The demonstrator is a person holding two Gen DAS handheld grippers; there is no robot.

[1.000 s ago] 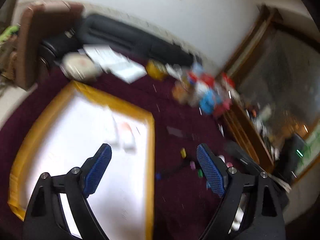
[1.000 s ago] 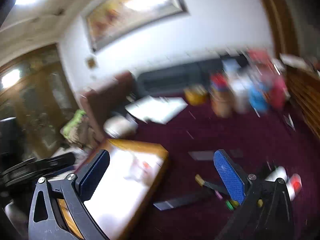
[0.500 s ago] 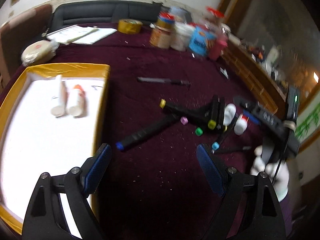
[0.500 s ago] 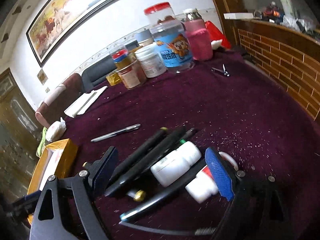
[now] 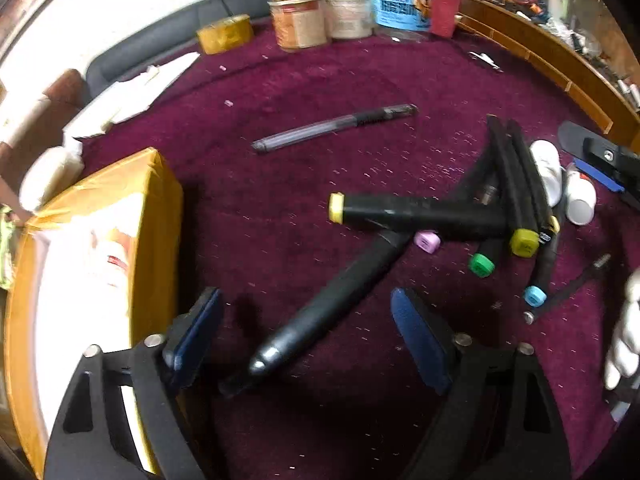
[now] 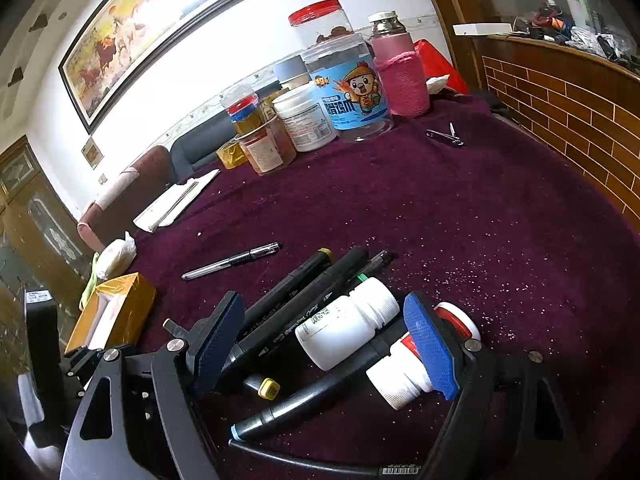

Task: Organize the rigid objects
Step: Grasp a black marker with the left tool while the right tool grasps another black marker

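- Straddling a loose black marker (image 5: 332, 300), the left claw (image 5: 304, 332) gapes wide, empty, beside the yellow tray (image 5: 156, 216).
- Right claw (image 6: 324, 340) brackets the white bottle (image 6: 344, 328), spread wide, gripping nothing.

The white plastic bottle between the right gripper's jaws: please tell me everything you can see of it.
The white plastic bottle is small and round, with a ribbed white screw cap and a printed label. It lies on its side, closed, across black marker pens on the purple tablecloth. The right gripper straddles it, jaws open, not touching it.
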